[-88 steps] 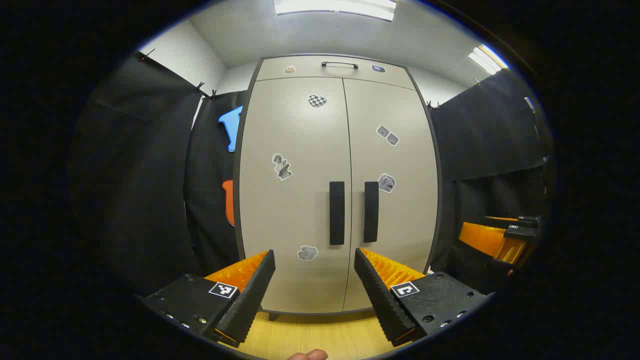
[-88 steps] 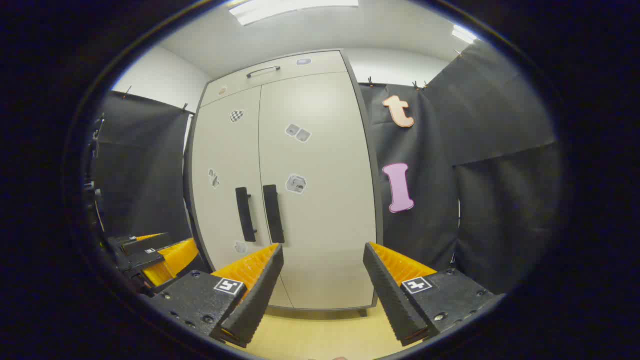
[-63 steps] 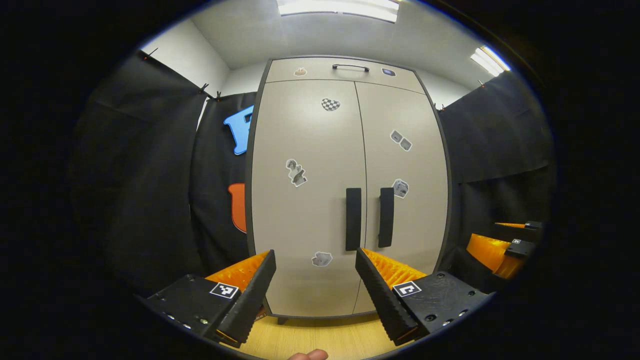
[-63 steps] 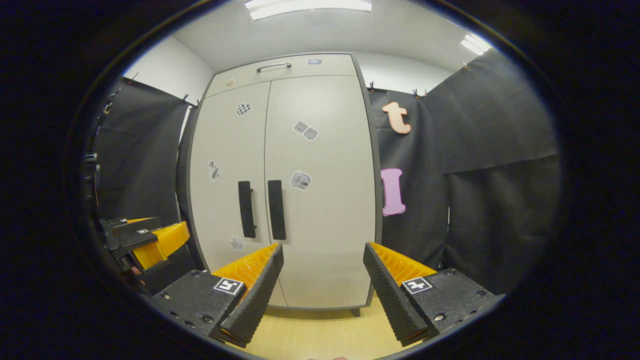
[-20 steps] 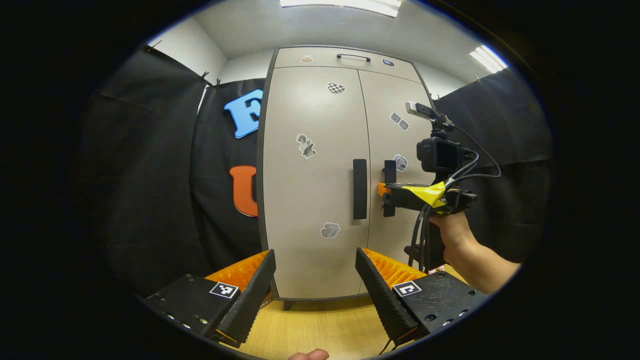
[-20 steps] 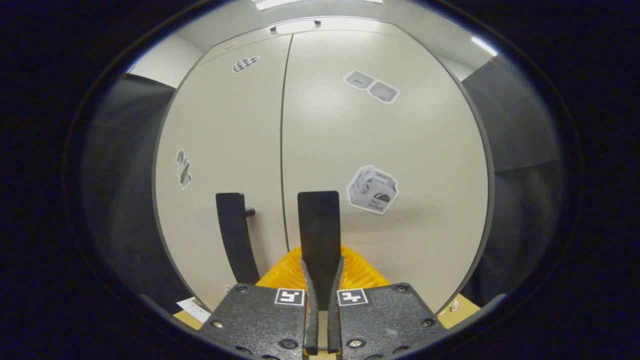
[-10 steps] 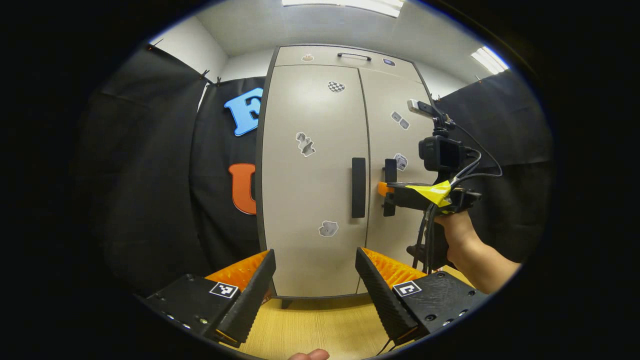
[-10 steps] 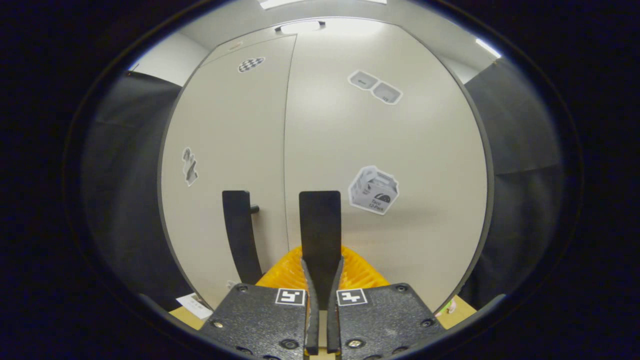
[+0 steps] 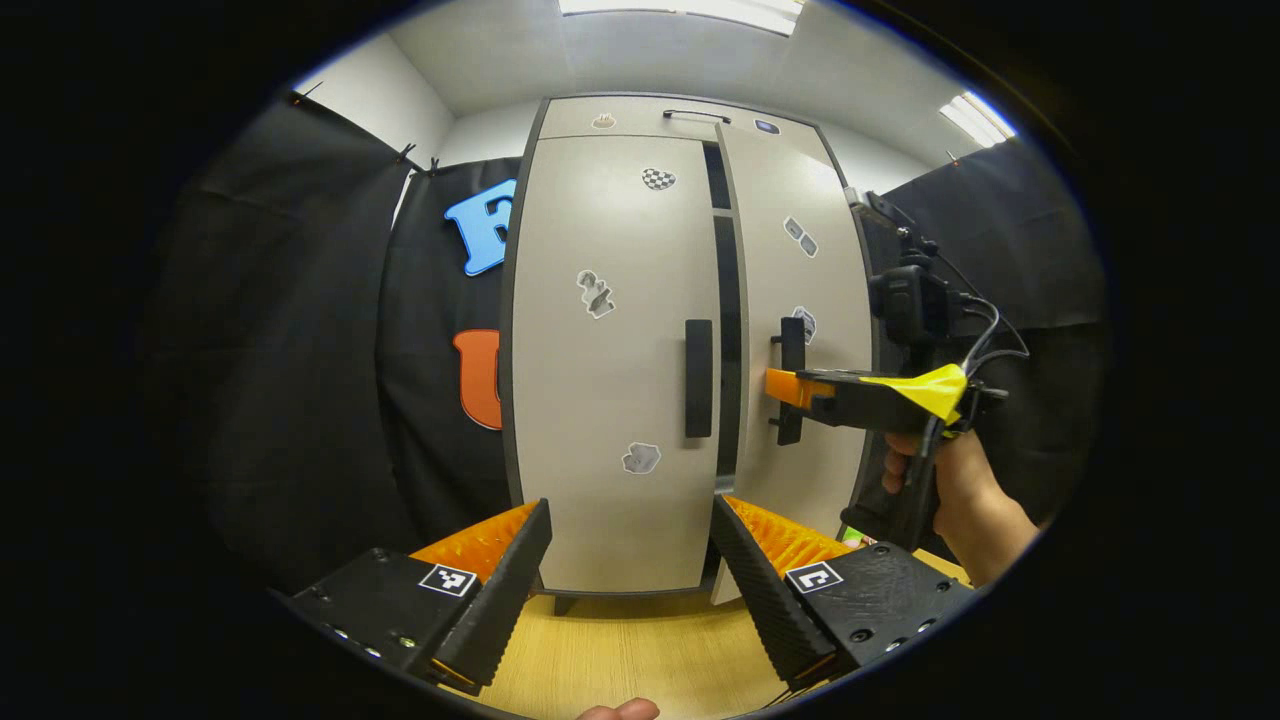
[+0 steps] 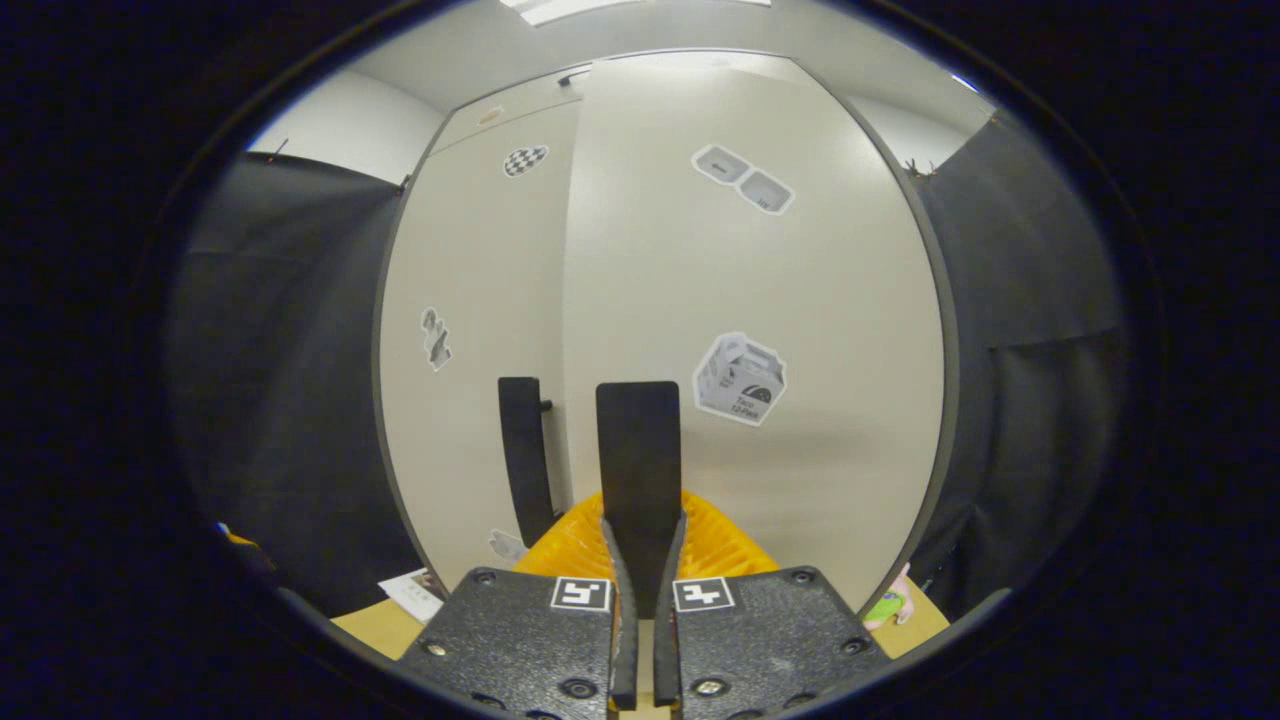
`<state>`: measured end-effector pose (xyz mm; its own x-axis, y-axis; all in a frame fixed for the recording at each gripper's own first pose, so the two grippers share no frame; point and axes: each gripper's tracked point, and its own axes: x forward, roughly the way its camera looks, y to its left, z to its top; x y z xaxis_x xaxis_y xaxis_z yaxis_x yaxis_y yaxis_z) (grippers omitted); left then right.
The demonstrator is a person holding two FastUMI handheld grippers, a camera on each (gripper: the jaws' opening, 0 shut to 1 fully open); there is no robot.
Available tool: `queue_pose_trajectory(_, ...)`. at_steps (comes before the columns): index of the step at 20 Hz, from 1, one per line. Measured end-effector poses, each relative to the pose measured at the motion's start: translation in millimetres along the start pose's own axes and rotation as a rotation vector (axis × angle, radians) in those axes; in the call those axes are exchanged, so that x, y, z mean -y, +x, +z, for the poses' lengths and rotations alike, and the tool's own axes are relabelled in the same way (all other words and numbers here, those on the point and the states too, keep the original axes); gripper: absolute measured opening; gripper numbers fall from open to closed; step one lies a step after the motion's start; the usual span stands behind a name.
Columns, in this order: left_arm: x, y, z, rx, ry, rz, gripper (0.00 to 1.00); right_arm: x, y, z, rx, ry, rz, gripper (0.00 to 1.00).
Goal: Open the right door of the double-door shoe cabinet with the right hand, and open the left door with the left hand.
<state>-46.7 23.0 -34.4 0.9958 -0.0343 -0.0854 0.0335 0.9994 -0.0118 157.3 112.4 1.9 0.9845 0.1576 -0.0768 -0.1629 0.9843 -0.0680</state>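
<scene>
My right tongs [image 10: 640, 560] clamp the right door's handle [image 10: 638, 450], swinging that door [image 9: 795, 300] ajar; my left tongs [image 9: 630, 560] wait spread apart, facing the shut left door [image 9: 610, 350].

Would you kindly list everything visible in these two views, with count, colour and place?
Shoe cabinet: one, beige, centre, against the booth wall.
Left door: one, beige, closed.
Right door: one, beige, swung partly open, dark gap beside it.
Door handles: two, black; left handle, right handle.
Stickers: several, grey and white, on both doors.
Floor: light wood.
Ceiling lights: two, white.
Right gripper: shut on the right handle.
Left gripper: open, short of the cabinet.
Hand: holding the right gripper.
</scene>
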Motion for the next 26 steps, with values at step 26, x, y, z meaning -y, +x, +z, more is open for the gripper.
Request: queue_pose_trajectory(26,74.5,5.6,-8.1,-0.025,-0.012,-0.046,0.96,46.8,-52.6,6.5,0.012,-0.049,-0.029,0.09)
